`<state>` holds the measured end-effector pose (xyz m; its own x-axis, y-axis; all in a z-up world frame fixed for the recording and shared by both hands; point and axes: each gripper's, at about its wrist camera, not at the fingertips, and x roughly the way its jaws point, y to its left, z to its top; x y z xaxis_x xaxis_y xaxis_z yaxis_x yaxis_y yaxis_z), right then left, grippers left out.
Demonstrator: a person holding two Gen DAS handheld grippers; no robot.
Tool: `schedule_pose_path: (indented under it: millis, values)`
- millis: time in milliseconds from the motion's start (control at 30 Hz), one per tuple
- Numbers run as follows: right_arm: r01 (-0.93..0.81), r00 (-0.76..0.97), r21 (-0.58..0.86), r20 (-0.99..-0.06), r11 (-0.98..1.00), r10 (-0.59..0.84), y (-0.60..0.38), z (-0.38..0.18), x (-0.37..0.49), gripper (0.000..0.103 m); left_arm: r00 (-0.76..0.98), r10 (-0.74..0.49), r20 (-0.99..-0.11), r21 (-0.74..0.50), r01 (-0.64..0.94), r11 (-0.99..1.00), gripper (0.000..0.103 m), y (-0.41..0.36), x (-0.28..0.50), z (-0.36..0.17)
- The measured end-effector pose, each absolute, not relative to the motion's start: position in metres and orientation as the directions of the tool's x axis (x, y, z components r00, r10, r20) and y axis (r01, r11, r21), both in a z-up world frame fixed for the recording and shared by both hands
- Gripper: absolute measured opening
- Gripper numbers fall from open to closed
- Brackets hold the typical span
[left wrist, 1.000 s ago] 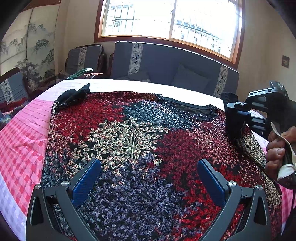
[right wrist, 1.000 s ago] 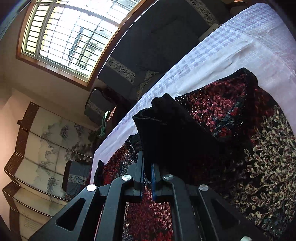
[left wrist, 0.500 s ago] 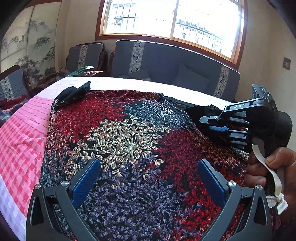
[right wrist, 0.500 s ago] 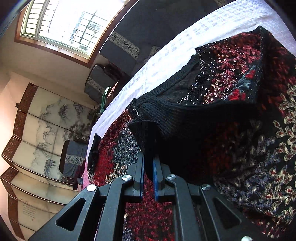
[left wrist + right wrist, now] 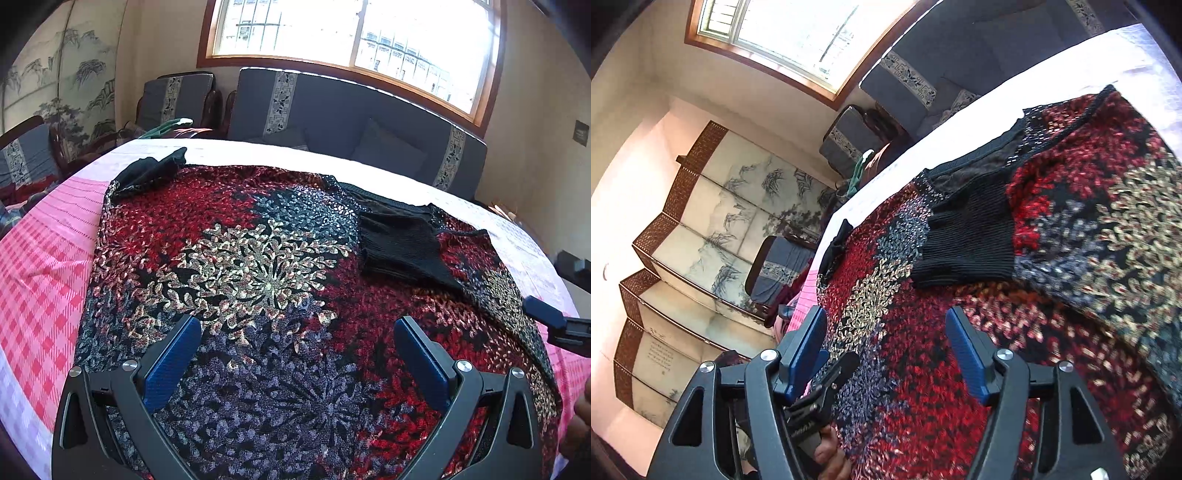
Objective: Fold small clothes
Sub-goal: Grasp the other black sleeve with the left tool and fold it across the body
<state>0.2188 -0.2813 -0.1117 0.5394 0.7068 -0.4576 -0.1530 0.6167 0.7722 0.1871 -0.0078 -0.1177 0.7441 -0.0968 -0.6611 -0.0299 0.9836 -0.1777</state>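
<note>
A knitted sweater patterned with red, black, grey and gold leaf-like clusters (image 5: 258,266) lies spread flat across most of the bed, reaching from its near edge almost to the far edge. Its right sleeve is folded inward, so the black ribbed cuff (image 5: 399,251) rests on the sweater's chest just below the neckline; the other black cuff (image 5: 155,168) lies bunched at the sweater's far left corner. Under the sweater is a pink and white checked bedspread (image 5: 40,266), bare along the left and right edges. The left gripper (image 5: 297,363) hovers over the near hem with its blue-padded jaws spread wide and nothing between them. The right gripper (image 5: 886,349) is opening, its jaws apart over the sweater's body, clear of the cuff, gripping nothing. Beyond the far edge stands a dark grey sofa (image 5: 351,122) beneath a wood-framed window (image 5: 351,40).
</note>
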Motion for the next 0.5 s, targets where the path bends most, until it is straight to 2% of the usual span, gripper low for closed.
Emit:
schedule_pose_path:
  millis: [167, 267, 367, 500]
  values:
    - [0.067, 0.689, 0.616, -0.597, 0.785, 0.410, -0.379, -0.106, 0.157, 0.067, 0.733, -0.162, -0.661, -0.244, -0.006, 0.970, 0.103, 0.002, 0.189, -0.118]
    - [0.166, 0.706, 0.423, -0.682, 0.891, 0.193, -0.392, -0.101, 0.140, 0.064, 0.751, -0.160, -0.640, -0.267, -0.022, 0.963, 0.103, 0.017, 0.178, -0.104]
    - [0.223, 0.707, 0.207, -0.707, 0.952, -0.012, -0.379, -0.105, 0.139, 0.063, 0.787, -0.127, -0.604, -0.266, -0.049, 0.963, 0.103, 0.045, 0.167, -0.080]
    - [0.235, 0.710, 0.039, -0.689, 0.971, -0.144, -0.361, -0.120, 0.144, 0.063, 0.828, -0.010, -0.561, -0.194, -0.120, 0.974, 0.103, 0.103, 0.175, -0.049]
